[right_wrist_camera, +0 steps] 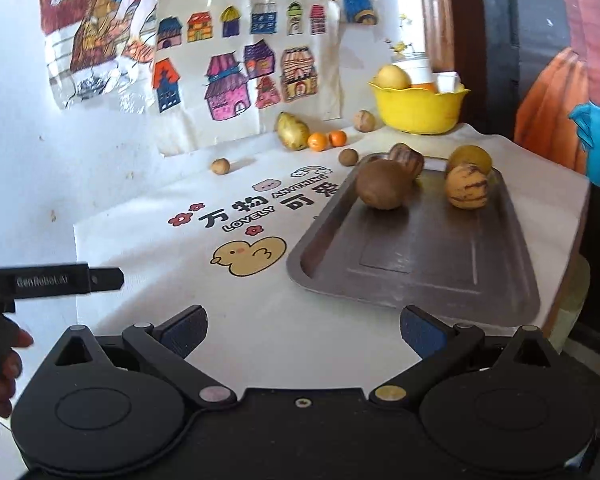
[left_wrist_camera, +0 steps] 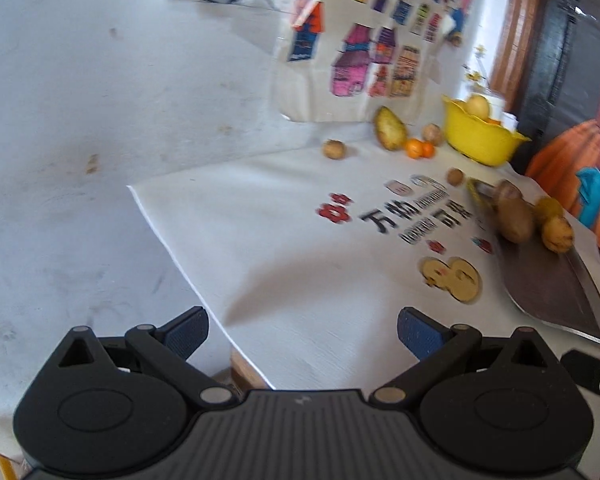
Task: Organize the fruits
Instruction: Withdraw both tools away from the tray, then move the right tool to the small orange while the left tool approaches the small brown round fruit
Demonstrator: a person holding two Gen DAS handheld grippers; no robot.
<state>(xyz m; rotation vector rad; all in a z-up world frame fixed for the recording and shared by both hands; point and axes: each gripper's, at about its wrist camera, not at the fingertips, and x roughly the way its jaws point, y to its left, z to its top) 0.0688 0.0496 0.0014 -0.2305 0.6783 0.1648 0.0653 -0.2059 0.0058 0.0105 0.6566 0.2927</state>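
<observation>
A dark metal tray (right_wrist_camera: 428, 264) lies on the white printed cloth (right_wrist_camera: 204, 280) and carries a brown fruit (right_wrist_camera: 382, 185), a dark striped fruit (right_wrist_camera: 408, 157) and two yellow fruits (right_wrist_camera: 466, 186). Beyond it stands a yellow bowl (right_wrist_camera: 418, 106) with a pale fruit (right_wrist_camera: 394, 77) inside. Loose on the cloth are a yellow-green pear-like fruit (right_wrist_camera: 292, 130), two small oranges (right_wrist_camera: 327, 140) and brown nuts (right_wrist_camera: 348, 157). My right gripper (right_wrist_camera: 302, 332) is open and empty before the tray's near edge. My left gripper (left_wrist_camera: 302, 334) is open and empty above the cloth's near left edge; the tray (left_wrist_camera: 556, 280) is at its right.
A paper sheet with drawn houses (right_wrist_camera: 244, 72) leans on the white wall behind the fruits. The other gripper's black body (right_wrist_camera: 52, 280) and a hand (right_wrist_camera: 4, 364) show at the left of the right wrist view. The table ends just right of the tray.
</observation>
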